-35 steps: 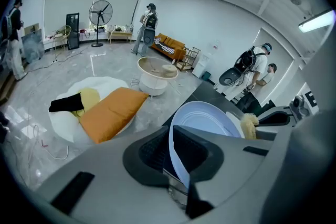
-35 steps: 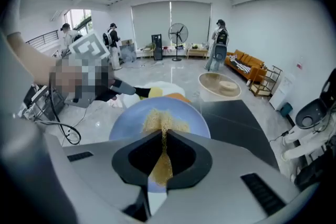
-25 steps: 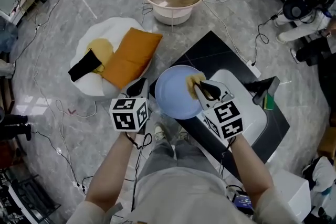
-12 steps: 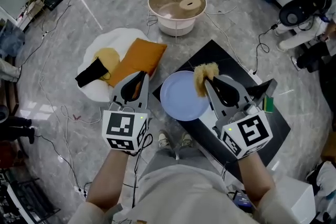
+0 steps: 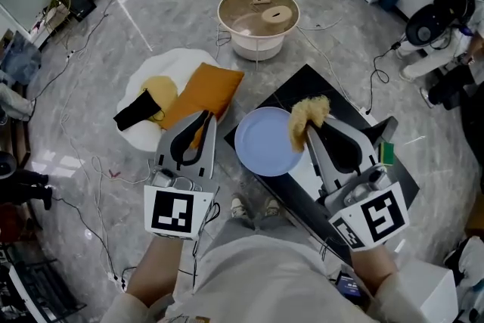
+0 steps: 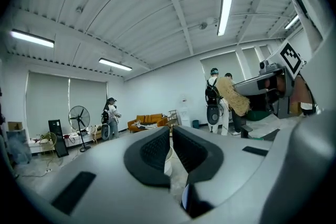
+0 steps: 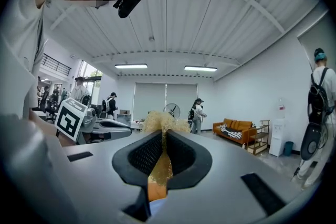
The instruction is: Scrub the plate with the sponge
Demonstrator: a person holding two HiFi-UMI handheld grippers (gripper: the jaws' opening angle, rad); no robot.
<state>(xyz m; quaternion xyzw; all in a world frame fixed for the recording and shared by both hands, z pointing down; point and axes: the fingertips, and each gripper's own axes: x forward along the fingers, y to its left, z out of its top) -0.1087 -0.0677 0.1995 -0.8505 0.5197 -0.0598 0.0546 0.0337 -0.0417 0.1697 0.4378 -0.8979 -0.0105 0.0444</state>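
Observation:
A light blue plate (image 5: 265,141) lies at the near left corner of the black table (image 5: 302,79). My right gripper (image 5: 306,128) is shut on a shaggy yellow sponge (image 5: 310,113), raised over the plate's right edge. In the right gripper view the sponge (image 7: 163,124) sticks out between the pads. My left gripper (image 5: 203,116) hangs left of the plate, apart from it. Its jaws stand almost together with nothing between them in the left gripper view (image 6: 171,139). Both grippers point forward and level, well above the table.
A white tray (image 5: 344,125) and a green item (image 5: 387,153) rest on the black table. On the floor are a white cushion with an orange pillow (image 5: 200,91), a round basket table (image 5: 257,19) and cables. Several people stand in the room (image 7: 198,113).
Both grippers have risen toward the head camera and tilted level. The sponge has lifted off the plate's face to above its right edge. The left gripper has drawn away from the plate.

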